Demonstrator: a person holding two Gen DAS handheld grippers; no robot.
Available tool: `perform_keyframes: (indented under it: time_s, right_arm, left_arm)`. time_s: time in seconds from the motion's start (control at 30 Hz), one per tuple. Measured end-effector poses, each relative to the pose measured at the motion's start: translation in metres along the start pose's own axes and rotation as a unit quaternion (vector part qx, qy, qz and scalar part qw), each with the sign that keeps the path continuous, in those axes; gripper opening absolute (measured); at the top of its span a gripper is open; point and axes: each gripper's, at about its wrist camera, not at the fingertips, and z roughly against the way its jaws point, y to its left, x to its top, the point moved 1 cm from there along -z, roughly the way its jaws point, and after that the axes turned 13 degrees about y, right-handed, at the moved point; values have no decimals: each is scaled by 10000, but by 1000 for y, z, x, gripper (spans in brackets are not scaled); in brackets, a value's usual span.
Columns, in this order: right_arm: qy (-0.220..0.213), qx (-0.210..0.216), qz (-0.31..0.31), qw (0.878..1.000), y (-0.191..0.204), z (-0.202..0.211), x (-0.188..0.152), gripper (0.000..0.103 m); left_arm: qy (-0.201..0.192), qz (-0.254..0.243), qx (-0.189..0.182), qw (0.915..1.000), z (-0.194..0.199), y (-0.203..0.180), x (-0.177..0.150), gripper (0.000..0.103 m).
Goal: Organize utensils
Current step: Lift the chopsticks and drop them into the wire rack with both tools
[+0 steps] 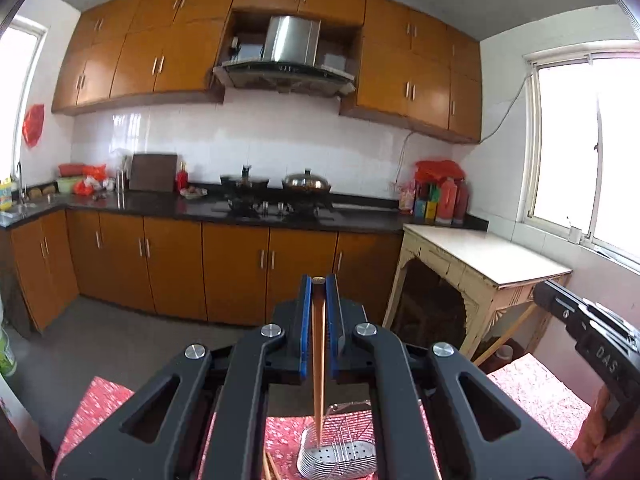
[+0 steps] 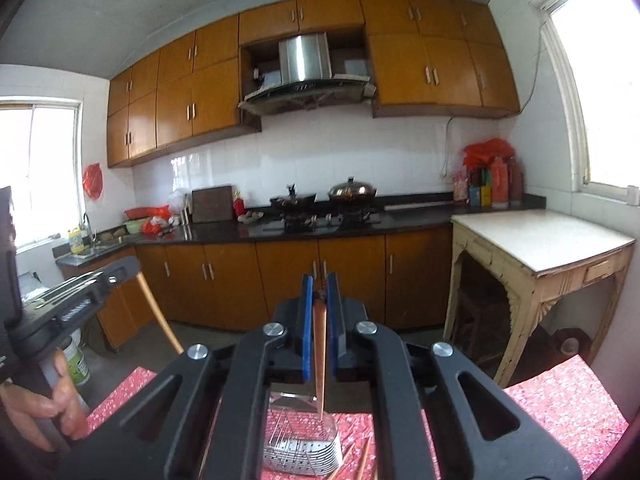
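Chopsticks hang tip-down, one [image 1: 319, 360] pinched tight in your left gripper [image 1: 319, 284], one [image 2: 319, 356] in your right gripper [image 2: 319, 282], each right above the metal holder [image 1: 338, 454] on the red tabletop [image 1: 540, 396].

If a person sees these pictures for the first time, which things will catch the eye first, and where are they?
Nearest the camera, the left tongs and the right tongs are each shut on a wooden chopstick that hangs toward the metal utensil basket on the red patterned cloth. Behind them, orange-brown cabinets run along the wall, and a steel range hood sits above the stove.
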Motion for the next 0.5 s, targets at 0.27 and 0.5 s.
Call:
perform_keyframes:
  time_s: [0.27, 0.5]
  right_arm:
    - [775, 126, -156, 9968, -13, -69, -25, 8]
    - [1024, -52, -210, 9945, -25, -94, -42, 18]
  left_arm:
    - [409, 199, 70, 9989, -52, 11, -19, 7]
    - [629, 246, 209, 9975, -60, 21, -27, 7]
